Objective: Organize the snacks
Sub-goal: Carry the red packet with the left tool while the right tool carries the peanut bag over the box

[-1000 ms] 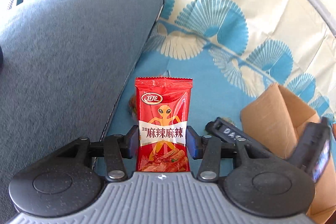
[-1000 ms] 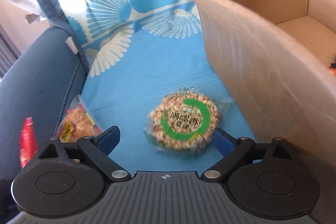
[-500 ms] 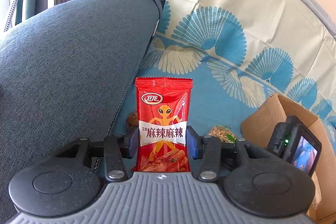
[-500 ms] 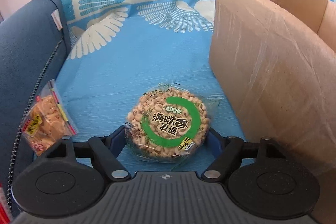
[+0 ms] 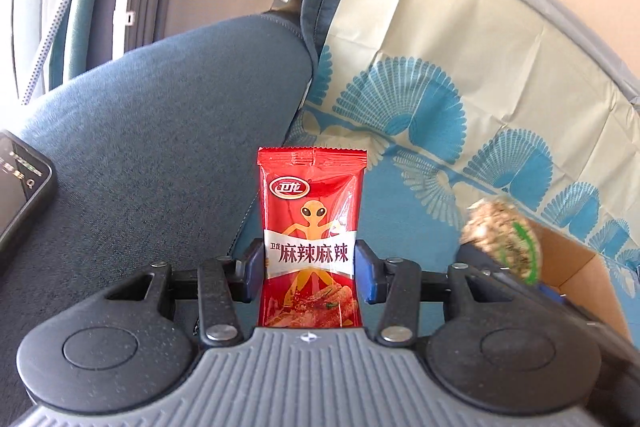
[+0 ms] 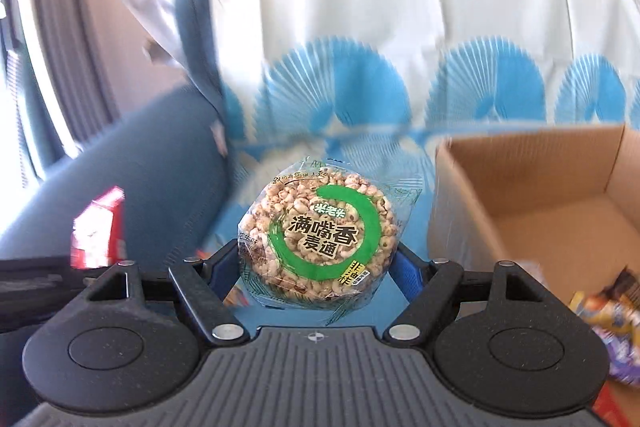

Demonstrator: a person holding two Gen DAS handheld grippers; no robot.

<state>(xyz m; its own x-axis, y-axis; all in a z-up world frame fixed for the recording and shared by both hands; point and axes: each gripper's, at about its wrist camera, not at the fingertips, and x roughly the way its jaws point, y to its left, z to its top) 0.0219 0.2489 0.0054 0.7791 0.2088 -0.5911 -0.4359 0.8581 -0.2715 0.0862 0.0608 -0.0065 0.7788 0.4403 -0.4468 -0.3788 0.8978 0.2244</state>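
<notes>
My left claw (image 5: 310, 271) is closed on the red spicy-strip packet (image 5: 311, 239), held upright above the blue sofa armrest (image 5: 160, 147), with patterned seat cover (image 5: 420, 219) open ahead. My right claw (image 6: 318, 263) is clamped on the round puffed-grain cake (image 6: 320, 231), lifted off the seat. The cardboard box (image 6: 532, 203) stands open just to its right, near edge facing me, wrapped snacks (image 6: 608, 323) inside.
</notes>
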